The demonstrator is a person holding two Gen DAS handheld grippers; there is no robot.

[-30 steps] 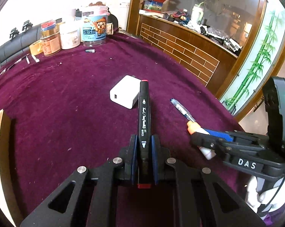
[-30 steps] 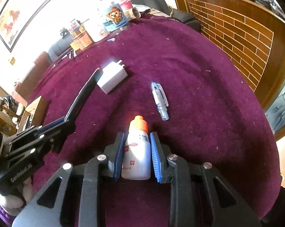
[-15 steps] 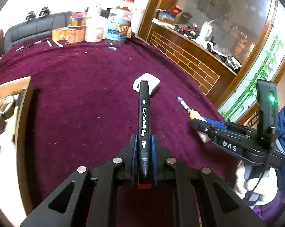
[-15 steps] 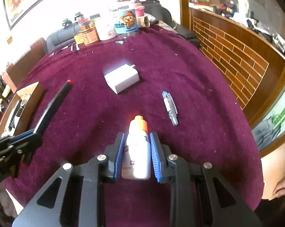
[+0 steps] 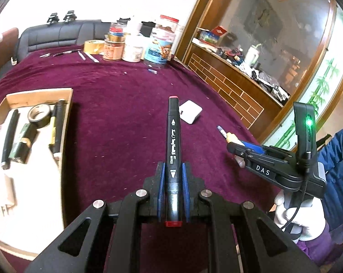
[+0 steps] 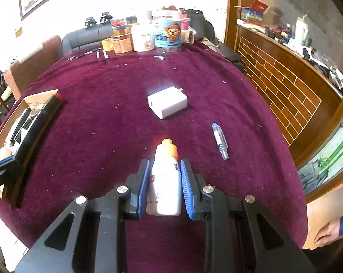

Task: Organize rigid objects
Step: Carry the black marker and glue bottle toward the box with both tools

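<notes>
My left gripper (image 5: 172, 170) is shut on a black marker (image 5: 172, 141) with red ends, held above the purple cloth and pointing away. My right gripper (image 6: 164, 166) is shut on a small white bottle (image 6: 165, 182) with an orange cap, also lifted off the table. In the left wrist view the right gripper (image 5: 234, 146) shows at the right with the bottle's cap poking out. A white charger block (image 6: 168, 102) and a clear pen (image 6: 219, 140) lie on the cloth ahead. An open cardboard box (image 5: 68, 95) at the left holds a tape roll, pens and dark objects.
Jars, tape rolls and a big snack tub (image 6: 168, 30) crowd the far table edge, with small tools lying beside them. A brick-patterned wooden counter (image 6: 285, 84) runs along the right. A person's bare hand (image 6: 328, 232) shows at the lower right, off the table.
Both grippers have swung left with their loads, and risen a little. The cardboard box has come into the left wrist view, and the charger and pen have slid toward the right.
</notes>
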